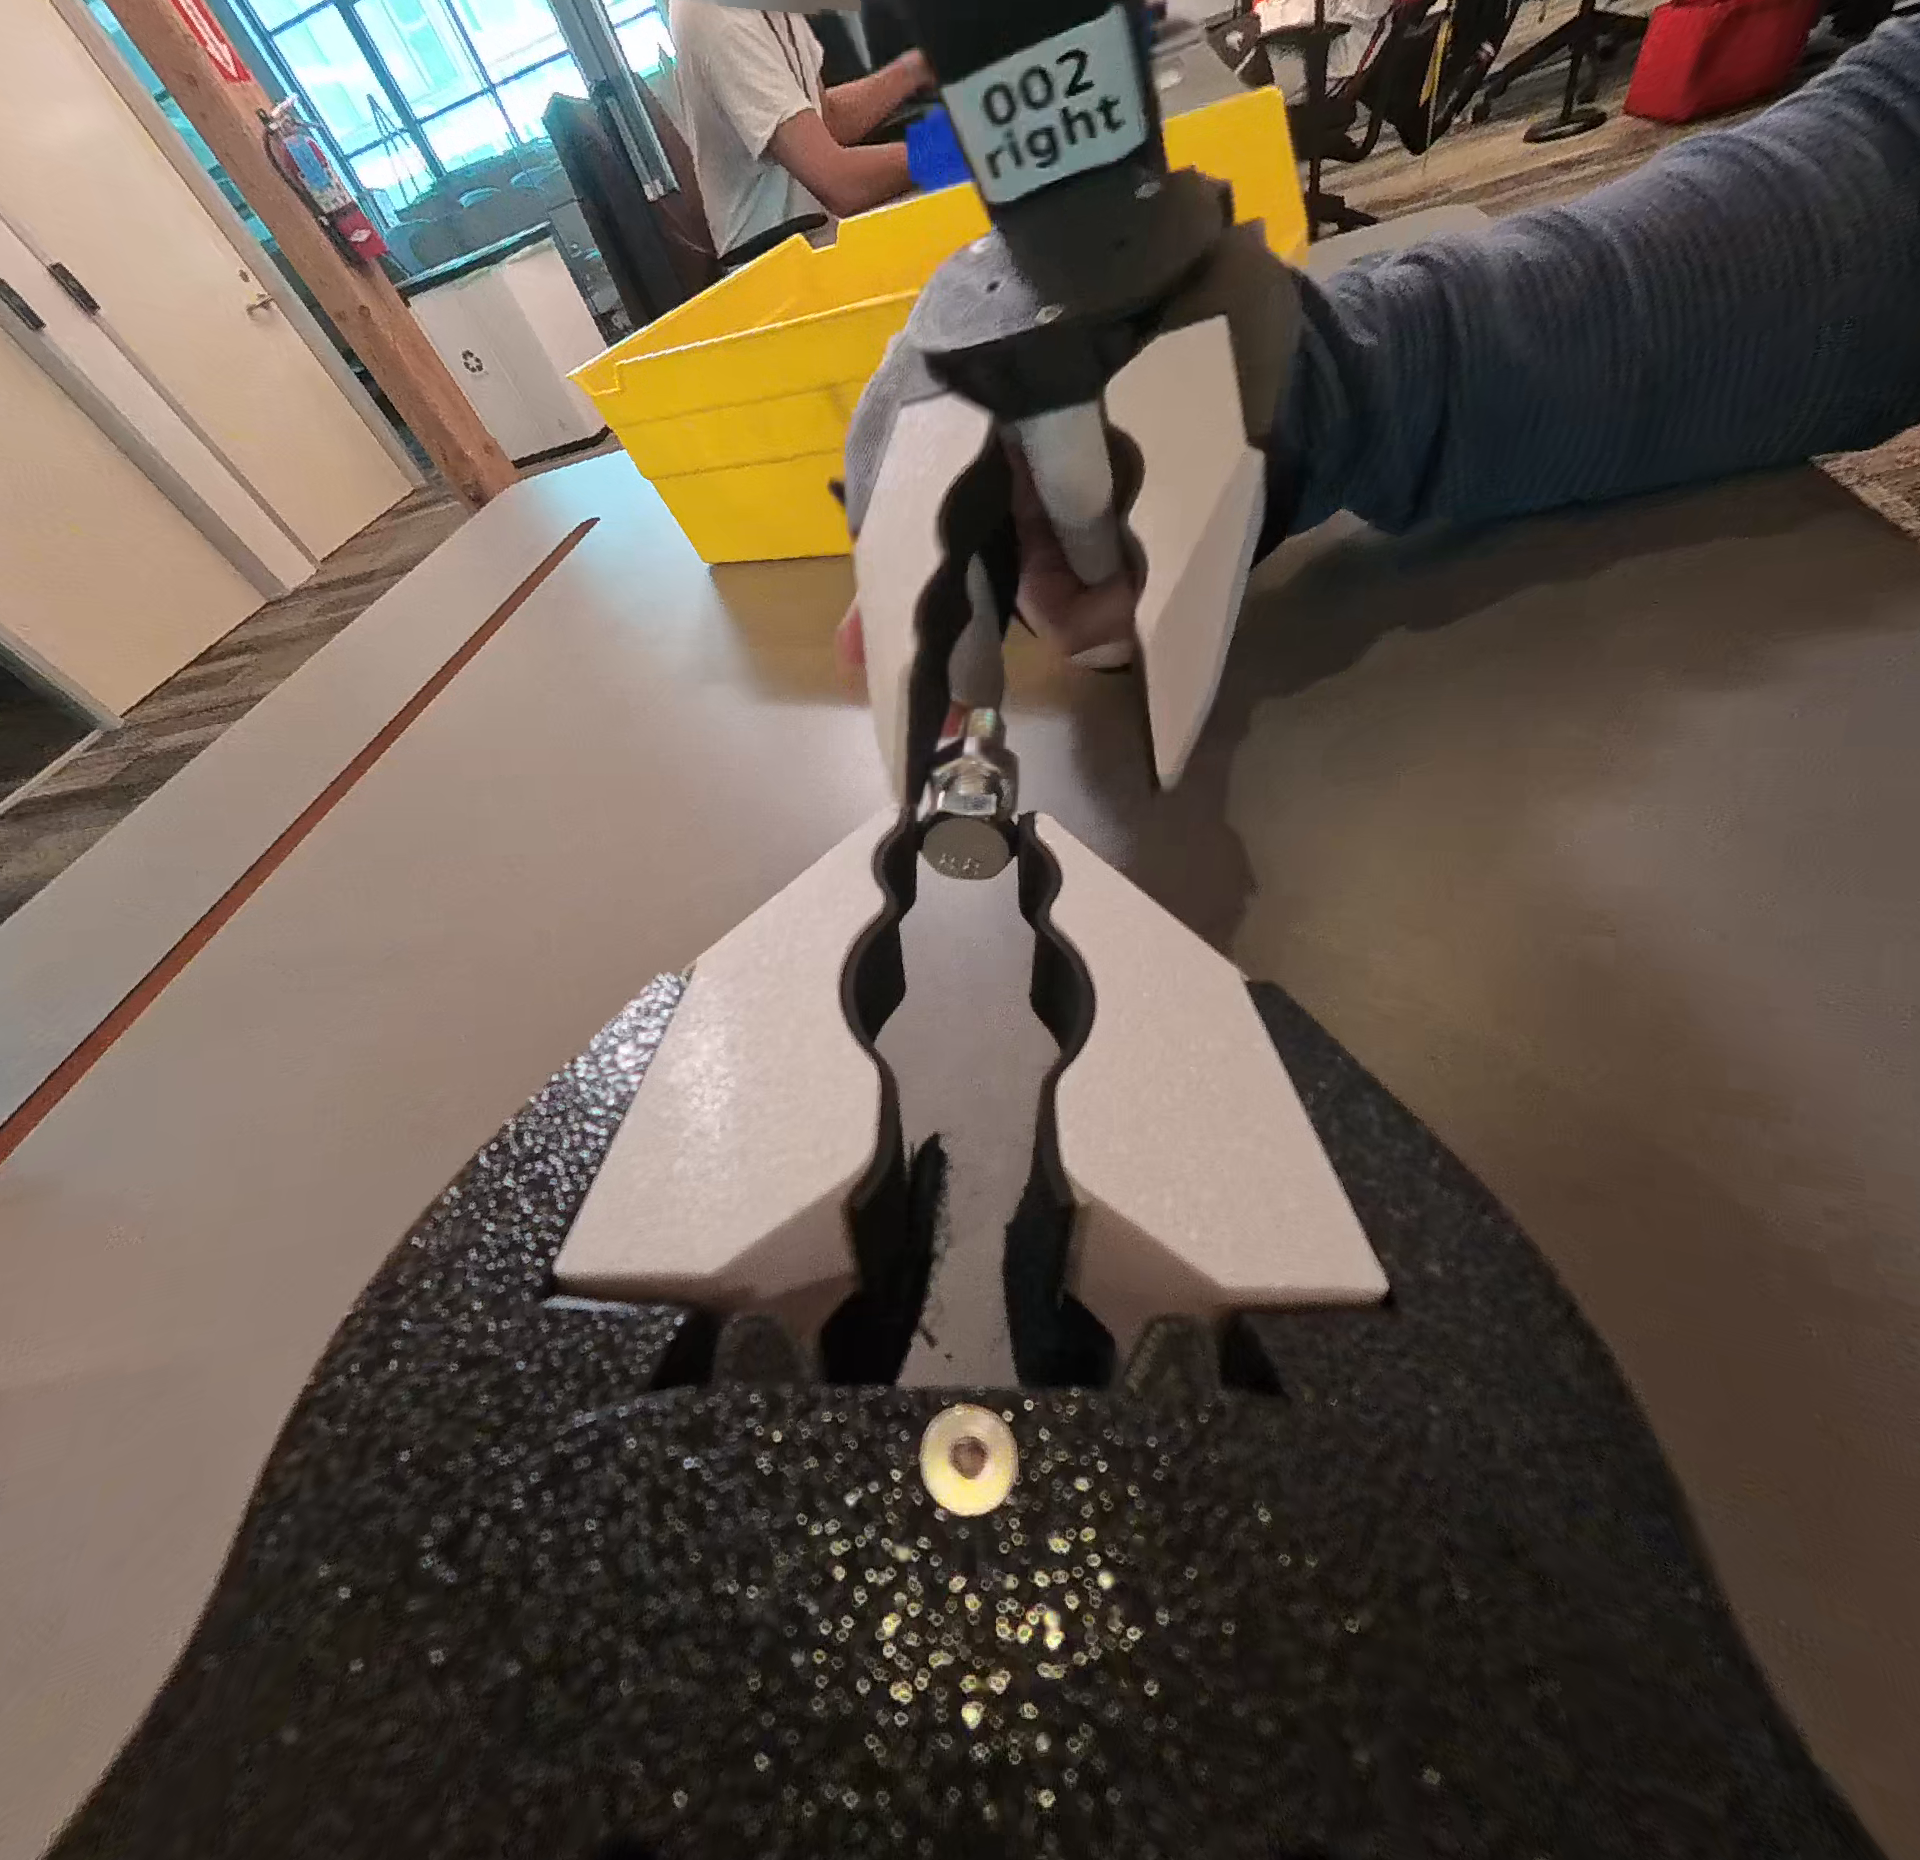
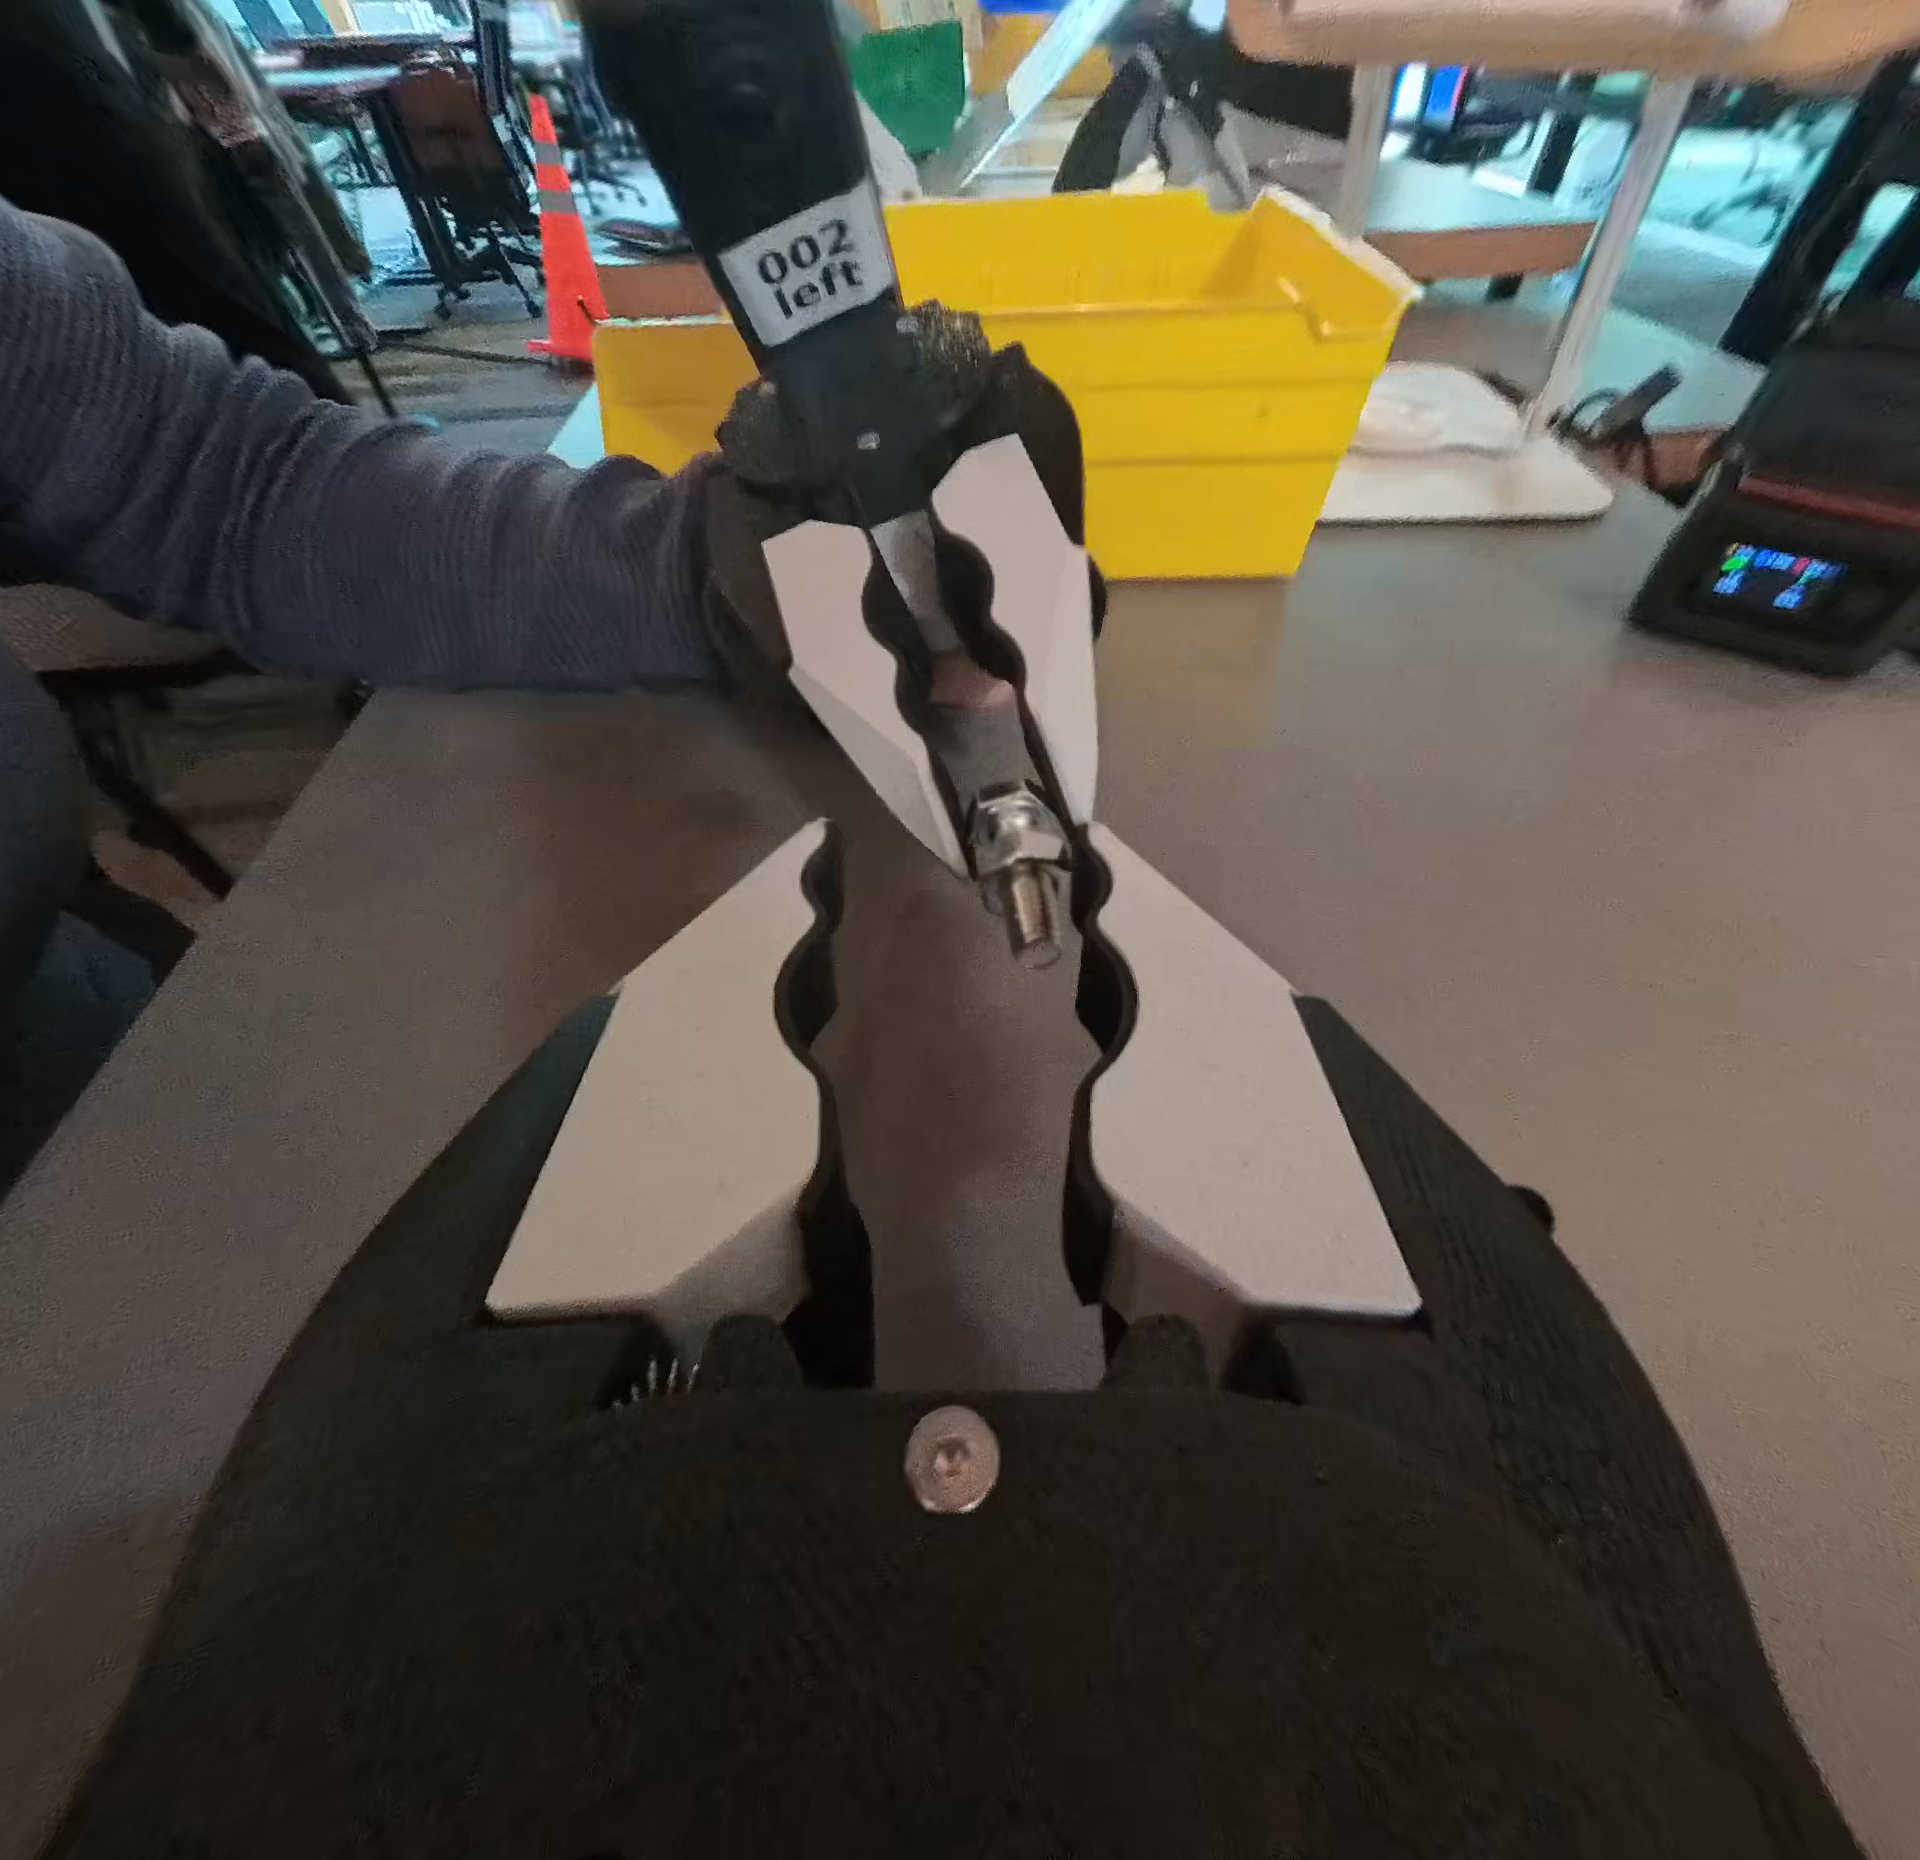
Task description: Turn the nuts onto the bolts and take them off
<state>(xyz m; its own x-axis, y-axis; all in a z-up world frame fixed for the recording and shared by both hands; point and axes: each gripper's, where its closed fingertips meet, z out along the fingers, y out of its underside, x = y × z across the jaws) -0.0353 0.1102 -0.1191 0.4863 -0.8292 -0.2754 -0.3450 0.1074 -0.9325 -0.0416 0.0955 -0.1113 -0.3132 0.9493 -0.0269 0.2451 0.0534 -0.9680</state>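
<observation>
Looks like an open-plan office: someone working at a desk [image 1: 774, 117], rolling chairs [image 2: 468, 179], big gridded windows [image 1: 416, 54], fire extinguisher [image 1: 312, 174], carpet floor [image 1: 197, 667], traffic cone [image 2: 561, 231].

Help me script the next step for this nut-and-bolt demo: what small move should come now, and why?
Probably close the right gripper on the nut and start turning. The left gripper is already shut on the bolt at its head, the nut sits threaded on the shank, and the right gripper's open jaws flank it without gripping.
</observation>
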